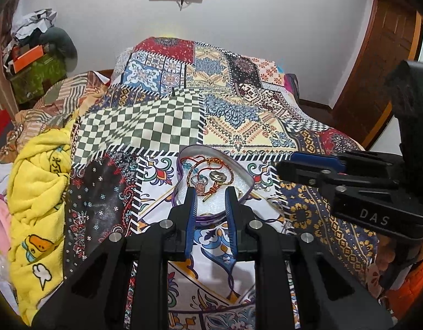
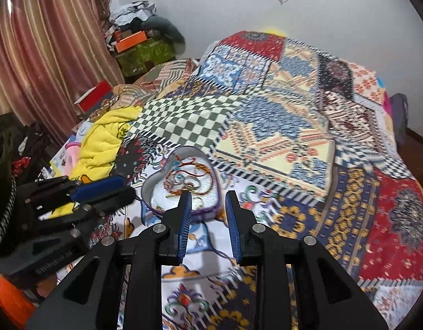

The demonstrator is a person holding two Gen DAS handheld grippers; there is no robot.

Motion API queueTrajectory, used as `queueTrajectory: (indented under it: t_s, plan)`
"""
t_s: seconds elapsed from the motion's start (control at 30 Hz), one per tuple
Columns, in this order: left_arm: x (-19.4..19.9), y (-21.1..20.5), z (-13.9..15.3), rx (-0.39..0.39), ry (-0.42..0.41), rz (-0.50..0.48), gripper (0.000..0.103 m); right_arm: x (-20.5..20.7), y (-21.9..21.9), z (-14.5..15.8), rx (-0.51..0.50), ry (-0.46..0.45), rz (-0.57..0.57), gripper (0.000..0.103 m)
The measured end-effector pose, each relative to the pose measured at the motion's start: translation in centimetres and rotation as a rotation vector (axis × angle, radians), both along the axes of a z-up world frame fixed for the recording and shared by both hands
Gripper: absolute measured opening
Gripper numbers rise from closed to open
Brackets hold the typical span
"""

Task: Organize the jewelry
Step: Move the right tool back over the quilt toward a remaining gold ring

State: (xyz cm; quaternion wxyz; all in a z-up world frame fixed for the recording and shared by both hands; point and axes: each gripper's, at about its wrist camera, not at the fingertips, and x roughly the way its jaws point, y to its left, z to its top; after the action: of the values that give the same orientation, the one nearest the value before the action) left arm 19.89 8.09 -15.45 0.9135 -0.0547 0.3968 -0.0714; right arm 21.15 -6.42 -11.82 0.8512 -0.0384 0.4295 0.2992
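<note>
A heart-shaped tin (image 1: pixel 240 172) of tangled bracelets (image 1: pixel 208 177) and cords lies on a patchwork bedspread (image 1: pixel 162 126). The left gripper (image 1: pixel 211 195) hovers over the tin's near edge, jaws apart and empty, apparently lined up to pick. The right gripper (image 2: pixel 207 199), likewise parted and empty, waits just beside the tin.
</note>
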Motion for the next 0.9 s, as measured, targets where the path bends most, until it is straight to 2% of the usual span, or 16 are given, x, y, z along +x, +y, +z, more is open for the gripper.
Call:
queueTrajectory:
  t_s: [0.1, 0.17, 0.4, 0.9]
  plan:
    - [-0.6, -0.3, 0.7, 0.004, -0.009, -0.001, 0.021, -0.5, -1.6, 0.6, -0.009, -0.02, -0.034, 0.023]
    - [-1.0, -0.7, 1.1, 0.007, -0.014, -0.002, 0.027, -0.7, -3.0, 0.8, -0.011, -0.024, -0.059, 0.023]
    - [-1.7, -2.9, 0.9, 0.013, 0.002, -0.043, 0.028, -1.4, -6.7, 0.3, -0.046, -0.018, -0.125, 0.023]
    - [0.2, -9.6, -5.2, -0.01, 0.178, -0.178, 0.028, -2.4, -11.8, -3.2, -0.082, 0.066, -0.189, 0.023]
